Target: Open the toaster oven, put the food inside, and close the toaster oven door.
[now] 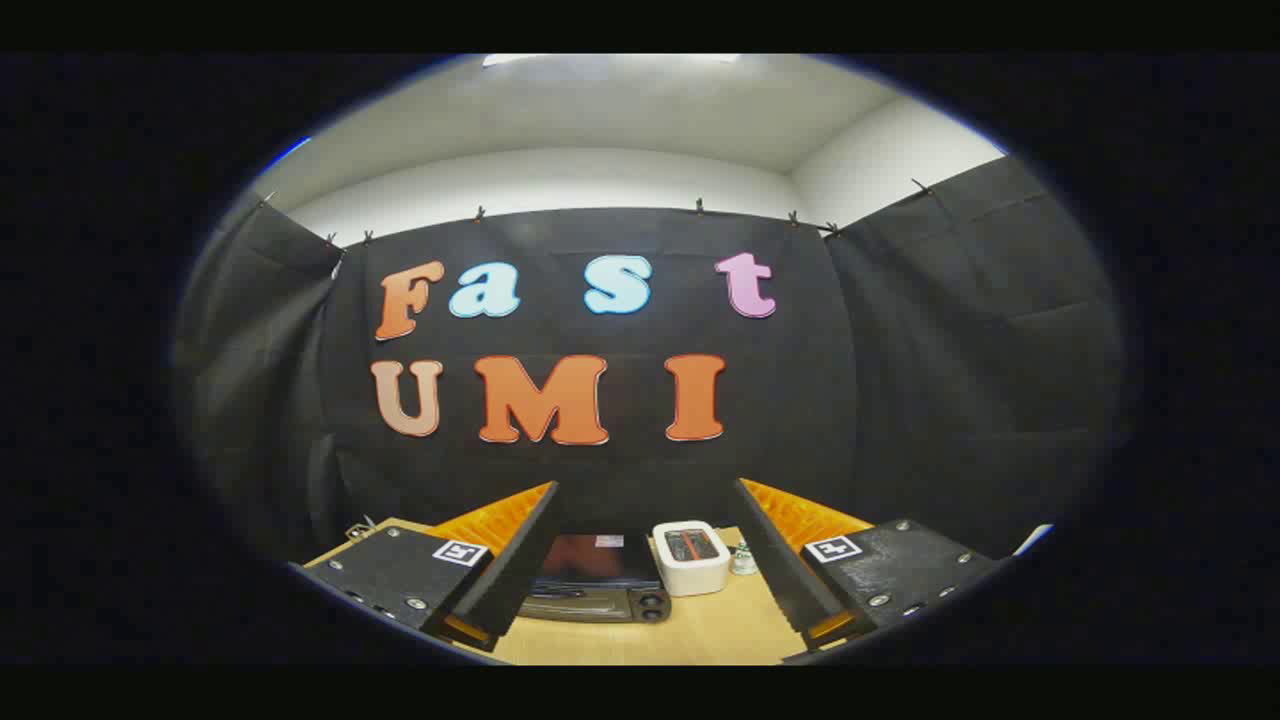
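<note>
A dark toaster oven [598,580] sits on the wooden table [700,635], beyond and between my fingers, seen from high above. Its top is glossy, and two round knobs show at its front right. Its door looks closed. My gripper [645,490] hangs well above the table with its fingers spread wide and nothing between them. To the oven's right stands a white box [691,556] with something reddish-brown on top, possibly the food. The left finger [500,560] covers the oven's left part.
A small pale bottle or jar [743,560] stands just right of the white box. Black cloth walls close off the booth behind and on both sides. Bare wooden tabletop lies in front of the oven.
</note>
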`<state>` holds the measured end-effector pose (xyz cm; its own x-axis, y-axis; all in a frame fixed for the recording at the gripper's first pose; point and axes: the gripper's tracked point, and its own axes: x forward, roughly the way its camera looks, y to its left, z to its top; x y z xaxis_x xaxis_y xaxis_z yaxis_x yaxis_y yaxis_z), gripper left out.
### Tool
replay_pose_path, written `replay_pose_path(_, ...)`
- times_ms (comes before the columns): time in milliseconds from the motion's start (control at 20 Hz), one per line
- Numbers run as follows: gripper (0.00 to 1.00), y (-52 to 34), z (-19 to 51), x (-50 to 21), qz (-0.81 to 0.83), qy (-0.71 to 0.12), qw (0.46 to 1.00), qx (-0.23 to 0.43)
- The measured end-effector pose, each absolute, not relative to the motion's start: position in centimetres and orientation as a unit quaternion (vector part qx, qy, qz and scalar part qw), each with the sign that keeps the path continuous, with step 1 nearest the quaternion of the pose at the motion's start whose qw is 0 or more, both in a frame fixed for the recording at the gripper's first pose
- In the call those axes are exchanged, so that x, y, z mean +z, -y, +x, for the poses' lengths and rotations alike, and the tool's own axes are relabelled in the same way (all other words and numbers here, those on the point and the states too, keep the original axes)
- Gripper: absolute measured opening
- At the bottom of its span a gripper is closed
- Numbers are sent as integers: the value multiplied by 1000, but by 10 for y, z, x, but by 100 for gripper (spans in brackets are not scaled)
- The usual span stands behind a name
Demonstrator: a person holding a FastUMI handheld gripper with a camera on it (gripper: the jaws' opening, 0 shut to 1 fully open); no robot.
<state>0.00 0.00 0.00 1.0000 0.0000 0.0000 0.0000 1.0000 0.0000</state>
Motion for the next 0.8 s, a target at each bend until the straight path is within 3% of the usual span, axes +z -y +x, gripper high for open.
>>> replay_pose_path(500,99,7,-17,-14,-11,-22,998,-60)
replay_pose_path(800,99,-8,-10,-21,-13,-28,998,-49)
